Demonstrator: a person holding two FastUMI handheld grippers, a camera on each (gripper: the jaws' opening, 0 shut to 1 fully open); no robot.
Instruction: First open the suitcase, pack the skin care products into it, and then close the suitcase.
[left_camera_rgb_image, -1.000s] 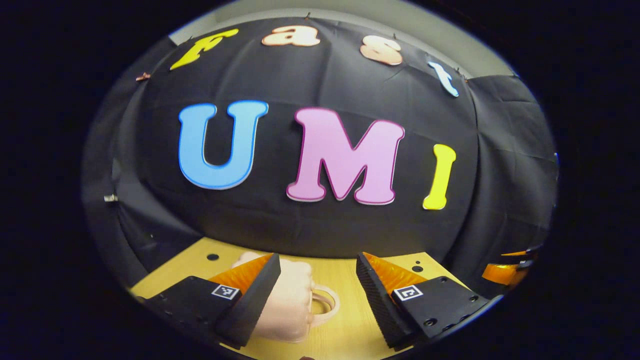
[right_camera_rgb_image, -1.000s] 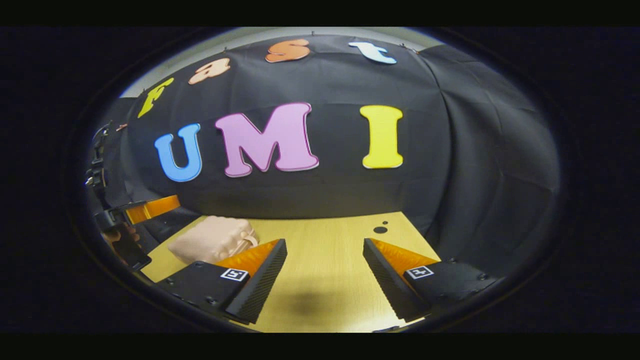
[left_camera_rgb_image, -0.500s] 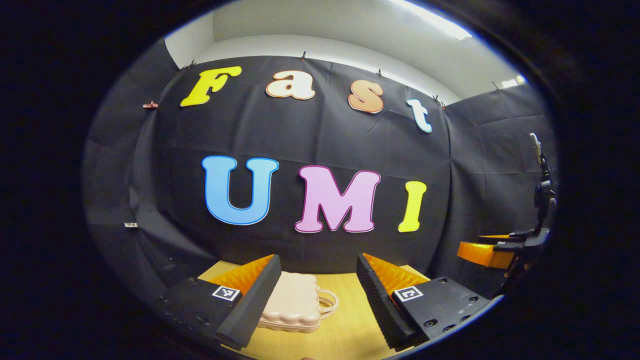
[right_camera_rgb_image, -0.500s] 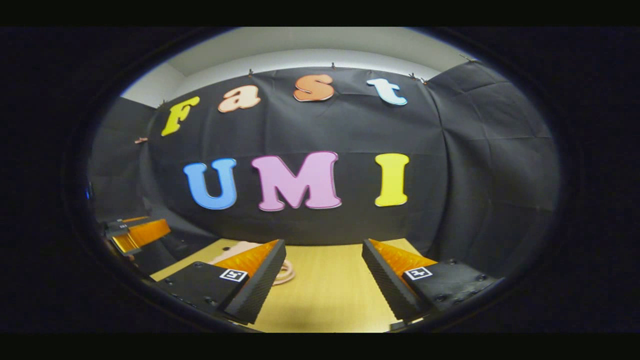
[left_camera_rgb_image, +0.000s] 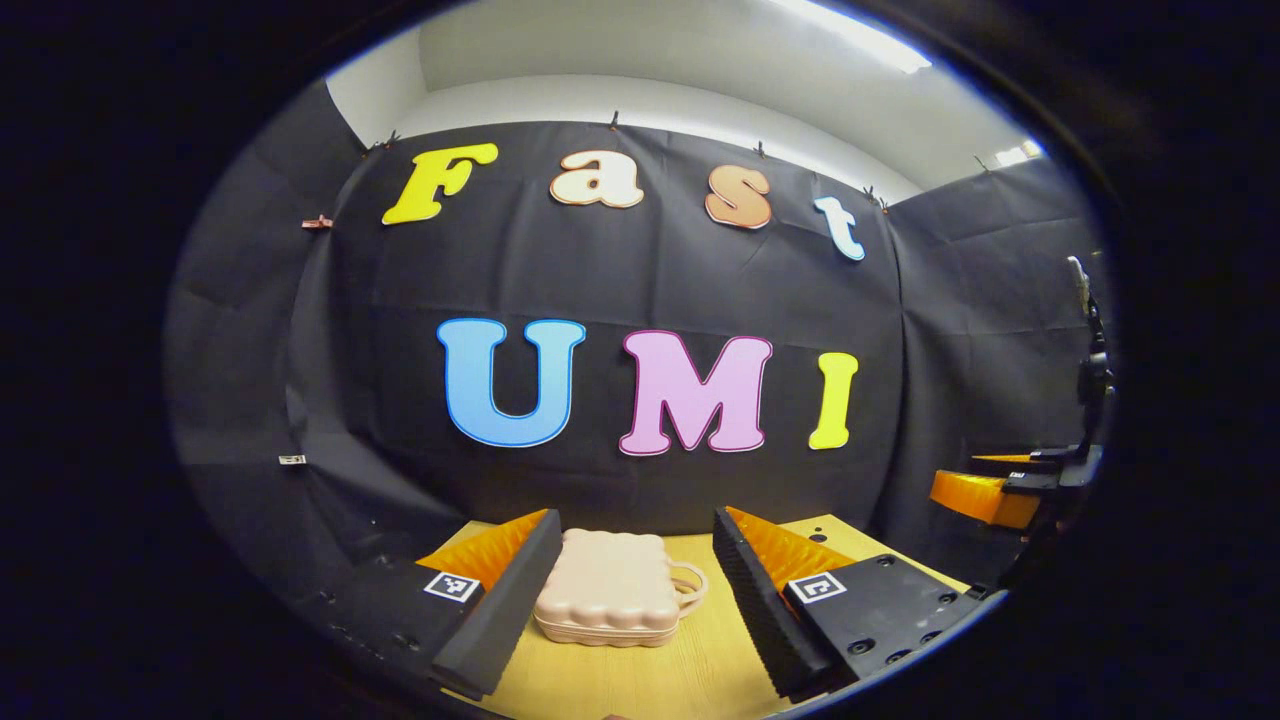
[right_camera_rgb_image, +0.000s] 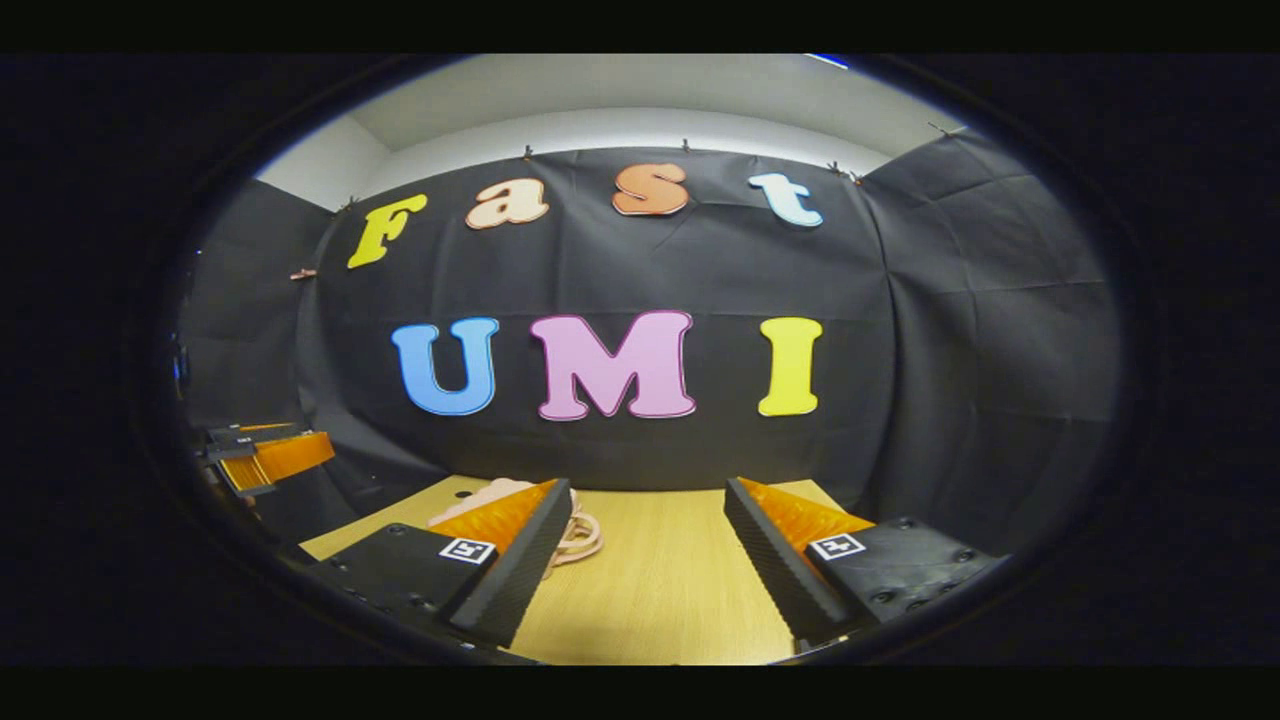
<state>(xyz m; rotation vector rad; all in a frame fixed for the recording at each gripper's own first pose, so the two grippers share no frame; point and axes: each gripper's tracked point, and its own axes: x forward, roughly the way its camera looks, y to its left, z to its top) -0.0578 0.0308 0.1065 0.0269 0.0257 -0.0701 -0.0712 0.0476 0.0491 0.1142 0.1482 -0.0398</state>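
A small pale pink suitcase (left_camera_rgb_image: 612, 598) with a scalloped shell lies flat and closed on the wooden table (left_camera_rgb_image: 690, 660), its handle (left_camera_rgb_image: 690, 587) pointing right. My left gripper (left_camera_rgb_image: 632, 600) is open, held back from the case, which shows between the fingers. In the right gripper view the suitcase (right_camera_rgb_image: 580, 528) peeks out behind the left finger, mostly hidden. My right gripper (right_camera_rgb_image: 645, 560) is open over bare table, with nothing between its fingers. The right gripper (left_camera_rgb_image: 985, 492) also appears at the far right of the left gripper view. At the left edge of the right gripper view is the left gripper (right_camera_rgb_image: 262, 455).
The wooden table (right_camera_rgb_image: 660, 590) ends at the black cloth wall behind it. Small round holes (left_camera_rgb_image: 822, 537) sit near the table's back right corner.
Both grippers have pulled back and tilted up, so the suitcase now sits farther off and whole between the left fingers. A fist seen on the case one second ago is gone.
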